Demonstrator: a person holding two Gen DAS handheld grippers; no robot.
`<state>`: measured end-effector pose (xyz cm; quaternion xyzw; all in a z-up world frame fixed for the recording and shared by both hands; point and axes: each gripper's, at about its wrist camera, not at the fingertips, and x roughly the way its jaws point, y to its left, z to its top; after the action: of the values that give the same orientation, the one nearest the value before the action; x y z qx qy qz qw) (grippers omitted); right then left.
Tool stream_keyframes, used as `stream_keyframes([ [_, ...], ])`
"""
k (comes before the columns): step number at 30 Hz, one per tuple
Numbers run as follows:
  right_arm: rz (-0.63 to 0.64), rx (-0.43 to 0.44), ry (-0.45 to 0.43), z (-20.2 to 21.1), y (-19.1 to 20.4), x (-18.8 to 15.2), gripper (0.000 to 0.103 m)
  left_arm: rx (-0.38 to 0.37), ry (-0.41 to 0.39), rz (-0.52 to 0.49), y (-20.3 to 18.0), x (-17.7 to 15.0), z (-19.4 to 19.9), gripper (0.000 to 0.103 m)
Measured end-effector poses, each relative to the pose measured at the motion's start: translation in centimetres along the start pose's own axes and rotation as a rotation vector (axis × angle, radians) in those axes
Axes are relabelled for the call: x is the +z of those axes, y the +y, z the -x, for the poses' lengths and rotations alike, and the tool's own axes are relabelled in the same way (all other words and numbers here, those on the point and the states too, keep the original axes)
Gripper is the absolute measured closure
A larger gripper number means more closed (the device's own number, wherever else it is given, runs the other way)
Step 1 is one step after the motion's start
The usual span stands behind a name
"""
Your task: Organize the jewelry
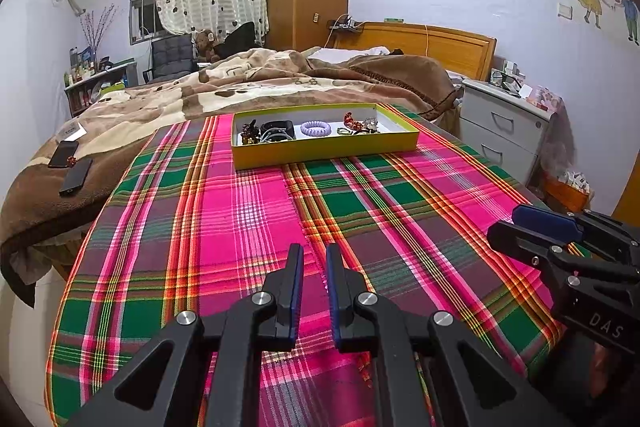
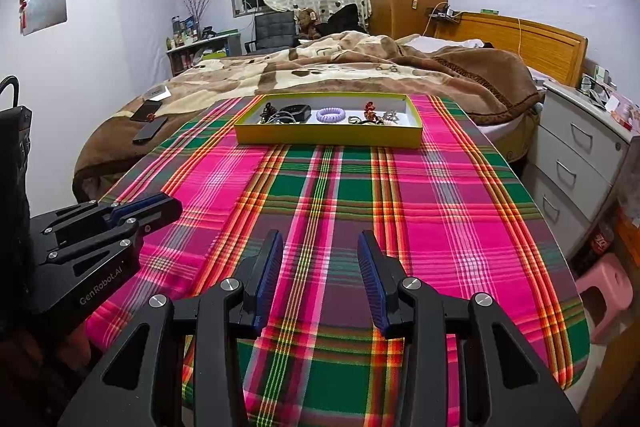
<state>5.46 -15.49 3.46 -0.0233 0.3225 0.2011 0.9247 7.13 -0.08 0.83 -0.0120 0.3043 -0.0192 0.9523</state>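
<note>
A shallow yellow box (image 1: 320,155) (image 2: 328,139) sits at the far end of the plaid-covered table (image 1: 240,227) (image 2: 440,207). Inside lie a purple spiral hair tie (image 1: 316,128) (image 2: 331,115), a black band (image 1: 278,127) (image 2: 296,111), a red-brown clip (image 1: 349,117) (image 2: 370,107), dark hair claws (image 1: 248,133) and other small pieces. My left gripper (image 1: 314,249) (image 2: 166,203) hovers over the near cloth, its fingers a narrow gap apart with nothing between them. My right gripper (image 2: 320,235) (image 1: 516,219) stands beside it, wide open and empty. Both are well short of the box.
A bed with a brown blanket (image 1: 280,79) lies behind the table. Two phones (image 1: 76,177) (image 2: 150,129) rest on the blanket to the left. White drawers (image 1: 504,131) (image 2: 580,147) and a pink stool (image 2: 604,291) stand on the right.
</note>
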Motion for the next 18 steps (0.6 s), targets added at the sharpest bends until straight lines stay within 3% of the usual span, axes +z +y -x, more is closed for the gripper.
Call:
stream_keyframes([
  [18, 0.000, 0.001, 0.002, 0.00, 0.15, -0.05, 0.063, -0.004, 0.006, -0.007, -0.65, -0.28, -0.06, 0.093],
])
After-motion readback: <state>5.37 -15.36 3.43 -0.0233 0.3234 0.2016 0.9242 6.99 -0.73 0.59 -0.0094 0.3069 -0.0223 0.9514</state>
